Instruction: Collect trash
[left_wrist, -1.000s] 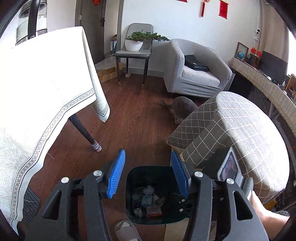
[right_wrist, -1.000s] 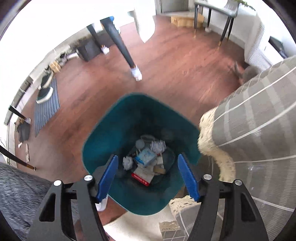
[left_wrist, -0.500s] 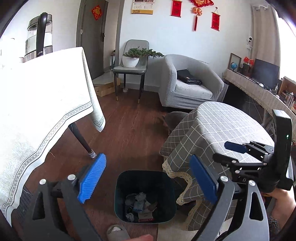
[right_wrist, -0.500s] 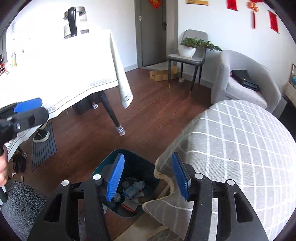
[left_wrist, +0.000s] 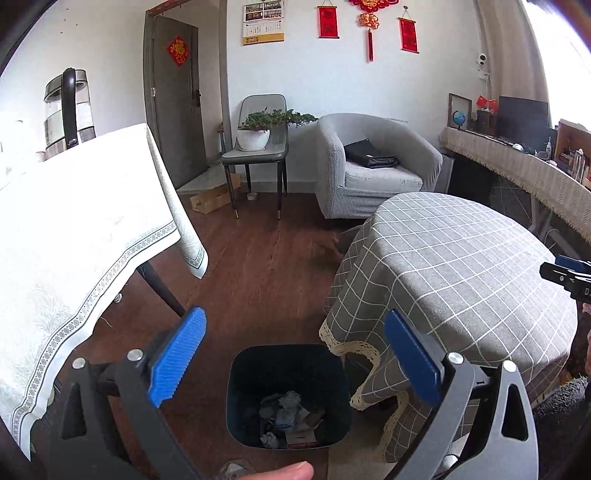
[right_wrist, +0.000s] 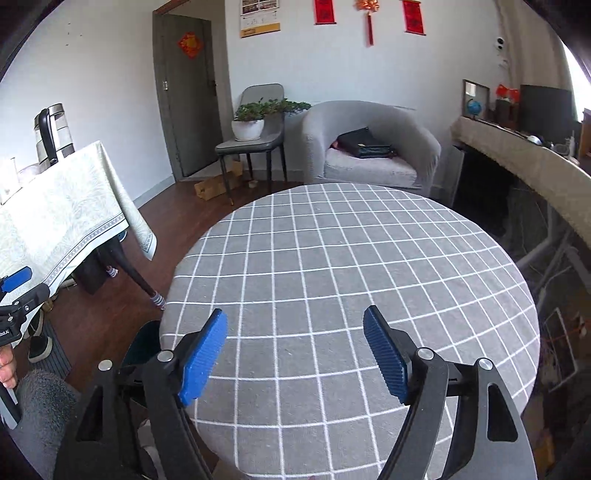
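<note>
A dark teal bin (left_wrist: 288, 395) stands on the wooden floor beside the round table with a grey checked cloth (left_wrist: 461, 280). Crumpled paper and wrappers (left_wrist: 288, 421) lie at its bottom. My left gripper (left_wrist: 293, 332) hovers above and short of the bin, its jaws opening wide with nothing between them. My right gripper (right_wrist: 295, 325) hangs over the checked tabletop (right_wrist: 351, 258), jaws also opening and empty. Only a sliver of the bin (right_wrist: 142, 343) shows past that table's left edge. Each gripper shows at the edge of the other's view.
A table under a white cloth (left_wrist: 74, 229) with a kettle (left_wrist: 68, 110) fills the left. Behind stand a chair with a potted plant (left_wrist: 258, 147), a grey armchair (left_wrist: 369, 170) and a cardboard box (left_wrist: 210, 199). A long sideboard (left_wrist: 517, 173) runs along the right.
Both grippers pulled up and back from the bin. The right one swung from above the bin to over the checked table. Both sets of jaws stand wider than a second ago.
</note>
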